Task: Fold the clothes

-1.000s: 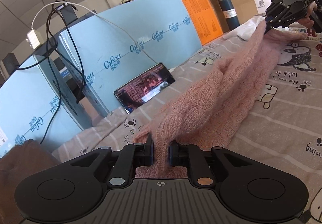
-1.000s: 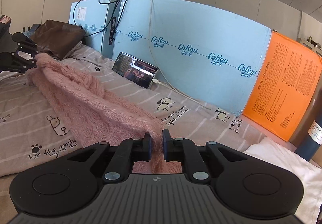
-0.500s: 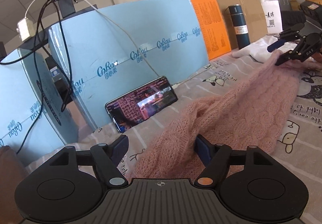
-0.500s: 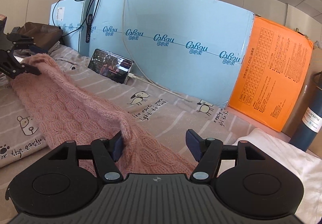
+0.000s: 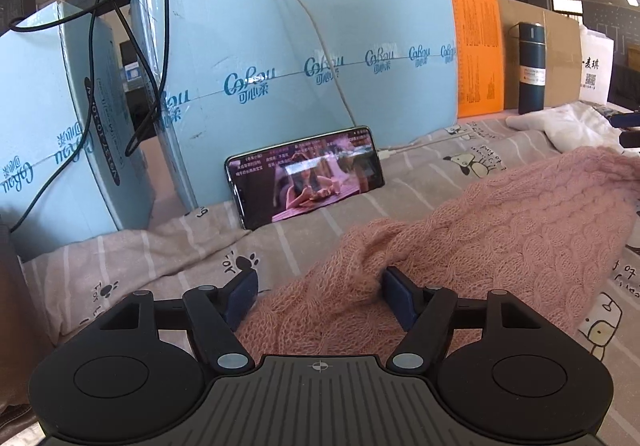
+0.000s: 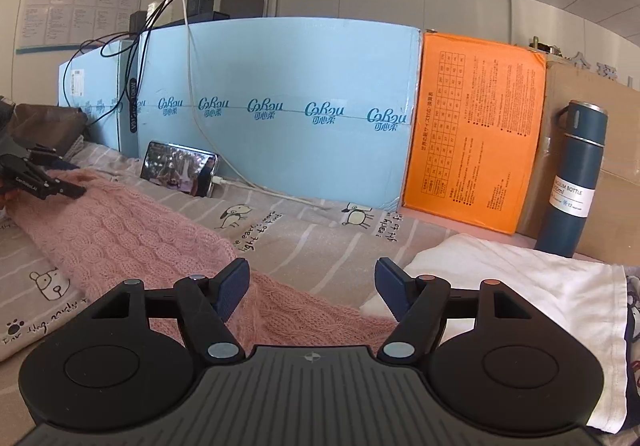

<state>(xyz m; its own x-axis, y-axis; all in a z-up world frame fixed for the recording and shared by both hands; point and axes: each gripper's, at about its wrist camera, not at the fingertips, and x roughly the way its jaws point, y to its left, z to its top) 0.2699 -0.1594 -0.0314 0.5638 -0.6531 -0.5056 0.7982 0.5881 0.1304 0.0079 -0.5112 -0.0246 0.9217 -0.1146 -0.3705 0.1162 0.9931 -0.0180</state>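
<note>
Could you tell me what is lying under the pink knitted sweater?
The pink knitted sweater lies spread on a striped sheet printed with cartoon animals. Whatever sits beneath the sweater's middle is covered and cannot be seen.

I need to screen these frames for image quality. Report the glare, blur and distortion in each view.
Left wrist view: strong fisheye bending of the blue boxes, dark vignette corners; the phone screen shows a bright reflection and looks slightly soft; the pink sweater is sharp. Right wrist view: same barrel distortion, even daylight, crisp text on the orange box, white cloth nearly overexposed.
</note>
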